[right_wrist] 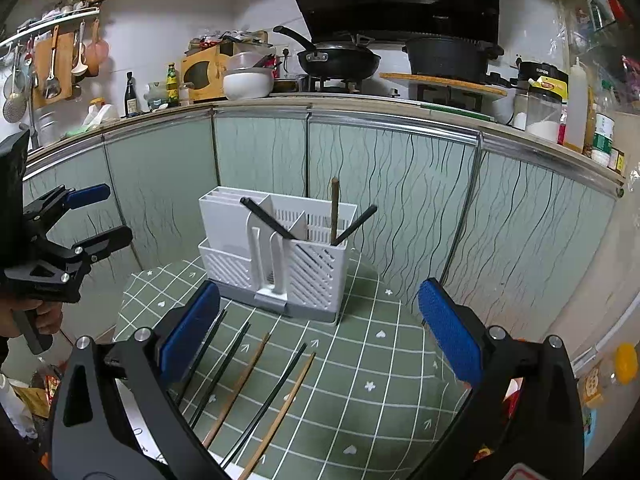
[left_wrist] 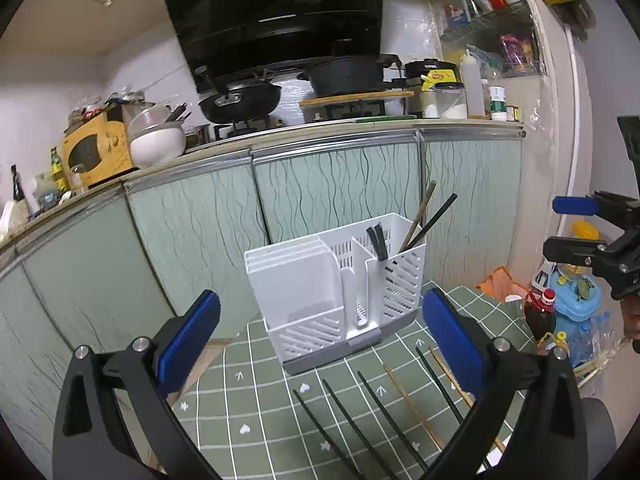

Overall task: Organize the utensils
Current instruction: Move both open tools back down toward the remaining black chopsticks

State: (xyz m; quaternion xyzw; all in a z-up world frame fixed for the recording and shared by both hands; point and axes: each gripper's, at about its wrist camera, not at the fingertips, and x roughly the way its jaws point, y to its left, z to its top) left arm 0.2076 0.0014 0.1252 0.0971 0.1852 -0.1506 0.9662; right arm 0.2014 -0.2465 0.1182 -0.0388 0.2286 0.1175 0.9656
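A white utensil holder (left_wrist: 296, 280) (right_wrist: 316, 276) stands at the far side of the green checked tablecloth (left_wrist: 276, 404) (right_wrist: 384, 364). Two dark chopsticks (left_wrist: 378, 242) lean in its middle slot. A wooden chopstick (right_wrist: 334, 212) and a dark one (right_wrist: 356, 226) stand in its end compartment. Several loose chopsticks, dark (left_wrist: 382, 408) (right_wrist: 224, 364) and wooden (left_wrist: 412, 404) (right_wrist: 280, 412), lie side by side on the cloth in front. My left gripper (left_wrist: 320, 340) (right_wrist: 100, 216) is open and empty, short of the holder. My right gripper (right_wrist: 320, 332) (left_wrist: 568, 228) hangs wide open above the loose chopsticks, holding nothing.
Pale green cabinet doors (right_wrist: 264, 152) rise right behind the table, under a counter carrying a wok (right_wrist: 340, 60) and a pot (right_wrist: 448, 58). A sauce bottle (left_wrist: 540, 312) and bags stand on the floor to the right. A hand (right_wrist: 44, 320) holds the left gripper's handle.
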